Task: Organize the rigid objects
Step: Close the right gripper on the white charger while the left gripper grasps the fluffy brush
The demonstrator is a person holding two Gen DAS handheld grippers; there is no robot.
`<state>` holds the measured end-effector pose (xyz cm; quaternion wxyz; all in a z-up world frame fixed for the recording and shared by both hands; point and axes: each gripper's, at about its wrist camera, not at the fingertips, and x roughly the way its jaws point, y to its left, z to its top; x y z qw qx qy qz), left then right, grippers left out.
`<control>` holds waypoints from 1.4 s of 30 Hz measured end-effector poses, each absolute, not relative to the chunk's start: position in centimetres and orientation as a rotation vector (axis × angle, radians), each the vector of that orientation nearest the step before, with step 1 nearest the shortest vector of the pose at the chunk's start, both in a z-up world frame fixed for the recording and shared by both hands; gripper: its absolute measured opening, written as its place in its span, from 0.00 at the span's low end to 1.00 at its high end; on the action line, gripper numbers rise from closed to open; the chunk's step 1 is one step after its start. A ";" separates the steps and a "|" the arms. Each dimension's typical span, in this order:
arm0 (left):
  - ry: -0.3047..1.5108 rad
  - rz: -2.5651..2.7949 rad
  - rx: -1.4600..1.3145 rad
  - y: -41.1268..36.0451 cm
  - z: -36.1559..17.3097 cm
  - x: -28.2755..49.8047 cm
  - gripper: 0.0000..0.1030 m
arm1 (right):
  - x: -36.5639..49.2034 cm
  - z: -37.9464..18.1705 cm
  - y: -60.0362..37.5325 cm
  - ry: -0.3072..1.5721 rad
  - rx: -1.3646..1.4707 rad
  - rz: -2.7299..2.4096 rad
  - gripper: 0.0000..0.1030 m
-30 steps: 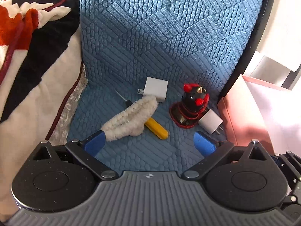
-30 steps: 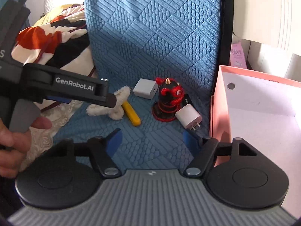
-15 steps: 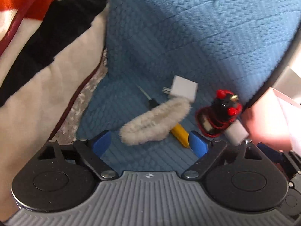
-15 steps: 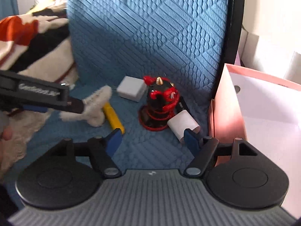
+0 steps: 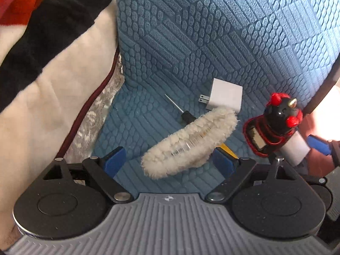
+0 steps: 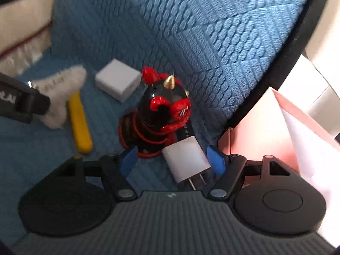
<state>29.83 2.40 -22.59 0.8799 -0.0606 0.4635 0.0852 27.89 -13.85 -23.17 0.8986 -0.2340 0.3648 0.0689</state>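
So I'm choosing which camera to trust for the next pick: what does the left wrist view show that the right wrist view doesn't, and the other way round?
Only the left wrist view shows the screwdriver's metal tip, the prongs of the far white charger, and the fluffy hair clip whole between the open left tool.

Only the right wrist view shows the near white charger lying between the open right tool's pads, prongs toward the camera, and the pink box.

Both show the red-and-black figurine, the yellow handle and the blue seat cover.
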 end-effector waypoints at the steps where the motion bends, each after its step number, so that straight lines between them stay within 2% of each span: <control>1: 0.963 0.174 -0.111 2.2 -22.7 30.0 0.89 | 28.1 -23.5 -13.7 0.762 -0.496 0.131 0.71; 6: 0.975 0.161 -0.054 1.2 -23.4 31.0 0.89 | 28.8 -24.0 -13.6 0.767 -0.510 0.120 0.71; 9: 0.992 0.161 -0.039 0.8 -24.1 31.5 0.81 | 29.0 -24.1 -13.8 0.786 -0.452 0.122 0.68; 11: 1.000 0.177 -0.037 0.8 -24.6 31.7 0.73 | 29.0 -24.0 -13.9 0.804 -0.429 0.144 0.55; 13: 0.997 0.178 -0.063 1.0 -24.6 31.7 0.68 | 28.9 -23.7 -14.3 0.821 -0.400 0.147 0.55; 14: 0.994 0.184 -0.072 1.0 -24.4 31.5 0.62 | 29.1 -23.7 -14.3 0.821 -0.401 0.147 0.55; 16: 0.984 0.184 -0.076 1.0 -24.0 31.3 0.57 | 28.9 -23.5 -14.6 0.826 -0.387 0.146 0.54; 19: 0.993 0.154 -0.091 0.7 -23.5 31.0 0.42 | 28.5 -23.1 -15.0 0.838 -0.350 0.149 0.54; 20: 0.995 0.150 -0.089 0.4 -23.3 30.8 0.40 | 28.4 -22.9 -15.2 0.842 -0.339 0.152 0.53; 34: 0.974 0.153 -0.273 0.8 -21.8 25.9 0.36 | 24.3 -21.0 -15.4 0.859 -0.258 0.196 0.51; 42: 0.986 0.173 -0.281 0.8 -21.4 23.4 0.35 | 22.4 -20.2 -15.6 0.859 -0.206 0.241 0.50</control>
